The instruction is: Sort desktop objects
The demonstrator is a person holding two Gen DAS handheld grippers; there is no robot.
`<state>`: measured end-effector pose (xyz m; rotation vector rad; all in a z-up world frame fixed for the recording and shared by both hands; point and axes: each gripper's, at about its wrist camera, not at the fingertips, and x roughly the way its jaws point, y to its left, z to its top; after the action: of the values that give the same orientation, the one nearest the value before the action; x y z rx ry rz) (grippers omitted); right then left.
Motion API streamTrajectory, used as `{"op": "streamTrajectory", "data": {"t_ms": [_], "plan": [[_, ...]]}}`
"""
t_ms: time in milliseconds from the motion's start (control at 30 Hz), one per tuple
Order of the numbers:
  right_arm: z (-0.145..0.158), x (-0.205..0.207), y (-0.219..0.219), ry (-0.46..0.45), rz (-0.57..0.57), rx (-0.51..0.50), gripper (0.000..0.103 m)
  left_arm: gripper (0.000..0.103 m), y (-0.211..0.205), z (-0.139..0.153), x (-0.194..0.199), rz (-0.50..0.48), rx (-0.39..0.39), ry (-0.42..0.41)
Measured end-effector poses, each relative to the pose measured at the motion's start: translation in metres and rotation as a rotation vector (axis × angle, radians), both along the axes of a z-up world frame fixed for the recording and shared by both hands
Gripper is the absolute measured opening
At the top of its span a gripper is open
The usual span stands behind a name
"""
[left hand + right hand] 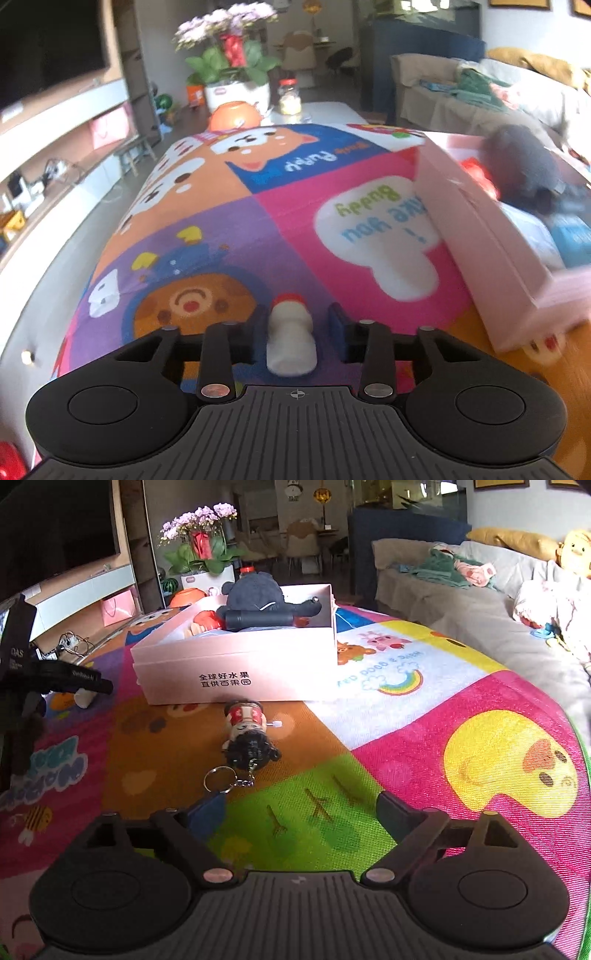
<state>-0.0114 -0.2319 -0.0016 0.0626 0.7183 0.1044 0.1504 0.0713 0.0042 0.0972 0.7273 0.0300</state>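
A small white bottle with a red cap [291, 332] lies on the colourful play mat [229, 229], pointing away. My left gripper [297, 319] is shut on it, one finger at each side. In the right wrist view the left gripper [74, 679] is at the far left with the white bottle [83, 699] at its tip. My right gripper [301, 808] stands open over the mat with nothing between its fingers. Ahead of it lies a wind-up doll keychain [247, 734] with its key ring [219, 777] toward me. Behind the doll stands an open pink box [236, 664].
The pink box [480, 236] holds a dark plush toy [255, 590], a black cylinder [258, 619] and red items. Beyond the mat stand a flower pot [229, 66], an orange pot [234, 114] and a jar [290, 98]. A sofa [461, 598] runs along the right.
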Motion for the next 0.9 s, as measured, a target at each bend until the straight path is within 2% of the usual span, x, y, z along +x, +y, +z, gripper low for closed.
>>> {"op": "streamTrajectory", "data": {"t_ms": [67, 367, 433, 633, 733, 800, 900], "plan": [[-0.001, 0.002, -0.001, 0.008, -0.01, 0.008, 0.098, 0.029, -0.007, 0.002, -0.017, -0.044, -0.009, -0.002], [-0.002, 0.003, 0.004, 0.021, -0.005, -0.015, 0.103, 0.029, -0.052, 0.023, -0.102, -0.257, -0.137, -0.079], [-0.002, 0.003, 0.005, 0.022, -0.006, -0.02, 0.103, 0.029, -0.063, 0.025, -0.113, -0.303, -0.141, -0.091], [-0.003, 0.004, 0.007, 0.025, -0.005, -0.036, 0.103, 0.03, -0.076, 0.014, -0.123, -0.368, -0.135, -0.032], [-0.003, 0.004, 0.007, 0.026, -0.005, -0.038, 0.103, 0.034, -0.072, 0.005, -0.129, -0.372, -0.115, 0.001], [-0.003, 0.004, 0.008, 0.026, -0.005, -0.038, 0.103, 0.044, -0.068, 0.0, -0.133, -0.367, -0.095, 0.02], [-0.003, 0.004, 0.008, 0.027, -0.005, -0.042, 0.103, 0.052, -0.062, -0.003, -0.136, -0.348, -0.074, 0.034]]}}
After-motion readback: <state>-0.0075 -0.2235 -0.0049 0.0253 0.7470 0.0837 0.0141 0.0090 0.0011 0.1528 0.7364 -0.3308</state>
